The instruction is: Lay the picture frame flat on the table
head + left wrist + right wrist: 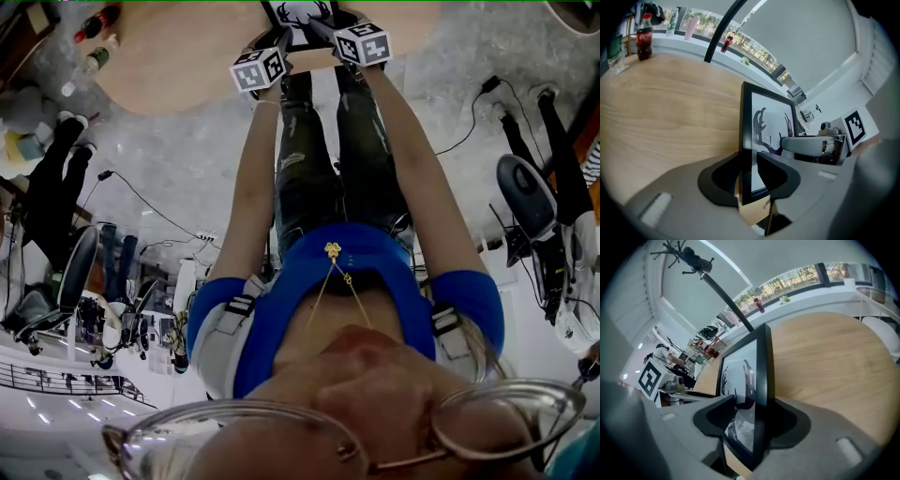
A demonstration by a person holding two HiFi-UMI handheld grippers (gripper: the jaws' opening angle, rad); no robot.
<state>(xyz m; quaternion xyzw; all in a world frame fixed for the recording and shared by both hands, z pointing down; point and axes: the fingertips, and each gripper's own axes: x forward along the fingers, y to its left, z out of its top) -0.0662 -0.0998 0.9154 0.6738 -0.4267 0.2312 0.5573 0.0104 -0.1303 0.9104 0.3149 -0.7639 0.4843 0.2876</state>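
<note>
- Pale wood of the round-edged table [178, 56] fills the space ahead of me, over a grey speckled floor [178, 178]. A cola bottle [644, 36] stands far off by the table's other edge.
- The picture frame [761, 136], black-rimmed with an antlered deer print, stands on edge over the wood near my side of the table. Its glass is turned toward me, and each claw has one side rim.
- I cannot tell whether its lower edge touches the table.
- My left claw [750, 173] pinches its rim, one pad on the back and the other on the glass.
- My right claw [750, 420] stands spread around the opposite rim. The outer pad lies against the back and the inner one sits slightly off the glass.
</note>
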